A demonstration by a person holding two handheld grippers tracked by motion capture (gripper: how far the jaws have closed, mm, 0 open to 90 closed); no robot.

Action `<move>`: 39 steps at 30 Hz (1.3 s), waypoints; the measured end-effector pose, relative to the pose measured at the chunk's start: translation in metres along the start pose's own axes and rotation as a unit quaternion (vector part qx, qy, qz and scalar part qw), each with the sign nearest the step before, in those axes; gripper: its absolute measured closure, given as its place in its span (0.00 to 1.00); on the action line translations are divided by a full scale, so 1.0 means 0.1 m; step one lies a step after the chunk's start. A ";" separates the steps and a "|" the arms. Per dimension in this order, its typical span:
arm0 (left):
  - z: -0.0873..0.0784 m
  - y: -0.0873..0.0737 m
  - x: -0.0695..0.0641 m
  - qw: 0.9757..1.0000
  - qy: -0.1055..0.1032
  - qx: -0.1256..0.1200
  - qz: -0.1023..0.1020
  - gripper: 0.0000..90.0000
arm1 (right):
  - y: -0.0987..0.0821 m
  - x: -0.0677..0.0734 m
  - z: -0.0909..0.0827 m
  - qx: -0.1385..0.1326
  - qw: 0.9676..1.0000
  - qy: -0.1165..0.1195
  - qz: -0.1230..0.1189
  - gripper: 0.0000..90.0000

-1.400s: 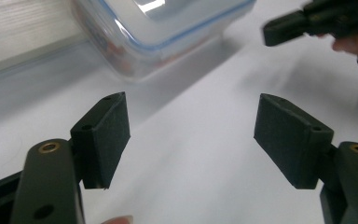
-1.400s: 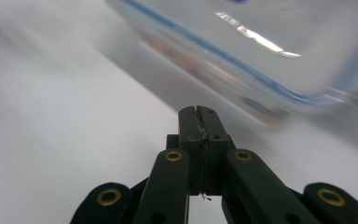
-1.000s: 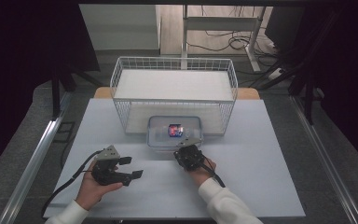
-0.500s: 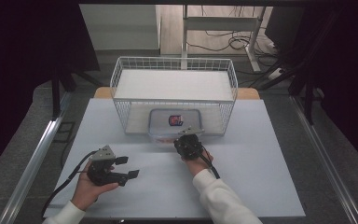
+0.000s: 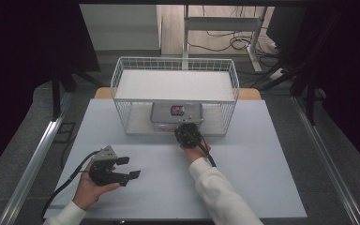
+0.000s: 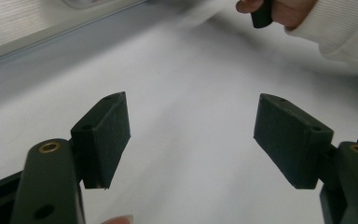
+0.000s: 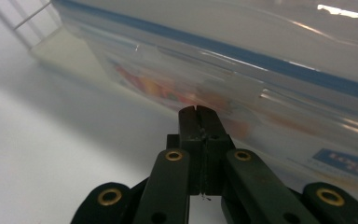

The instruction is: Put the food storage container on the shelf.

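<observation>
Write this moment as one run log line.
right tongs: shut, tips at clear box | box: inside wire basket | left tongs: open, empty

high view: above the person's side, facing forward and down over the whole tabletop and wire basket | left gripper view: low over the tabletop, looking along its jaws, shares the right hand with the high view | right gripper view: very close to the plastic container, shared with the high view

clear box w/ blue rim, white basket
</observation>
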State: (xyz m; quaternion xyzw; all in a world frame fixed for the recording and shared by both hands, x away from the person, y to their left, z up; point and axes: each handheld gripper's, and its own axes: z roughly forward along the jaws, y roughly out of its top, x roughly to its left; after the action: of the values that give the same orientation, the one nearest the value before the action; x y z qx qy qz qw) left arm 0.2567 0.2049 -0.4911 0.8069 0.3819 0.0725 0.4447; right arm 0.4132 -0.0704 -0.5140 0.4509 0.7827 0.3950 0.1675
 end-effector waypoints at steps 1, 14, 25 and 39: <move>0.00 0.00 0.00 1.000 0.000 0.001 0.001 0.30 | 0.01 -0.01 0.01 0.001 1.000 -0.004 0.002 0.99; 0.01 -0.01 -0.02 1.000 0.003 0.006 0.005 0.30 | -0.09 0.07 -0.32 -0.005 0.999 0.019 -0.037 0.99; 0.00 -0.01 -0.03 1.000 0.010 0.006 -0.006 0.30 | -0.64 -0.27 -1.53 -0.014 0.996 0.051 -0.073 0.99; 0.04 -0.02 -0.04 1.000 0.026 0.012 -0.005 0.30 | -1.10 -0.88 -2.12 -0.004 0.998 0.028 -0.048 0.99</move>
State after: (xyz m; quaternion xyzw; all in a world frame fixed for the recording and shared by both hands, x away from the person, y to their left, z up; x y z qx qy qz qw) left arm 0.2547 0.2002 -0.4942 0.8080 0.3982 0.0866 0.4255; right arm 0.2667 -0.2743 -0.4728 0.4010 0.8063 0.4021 0.1655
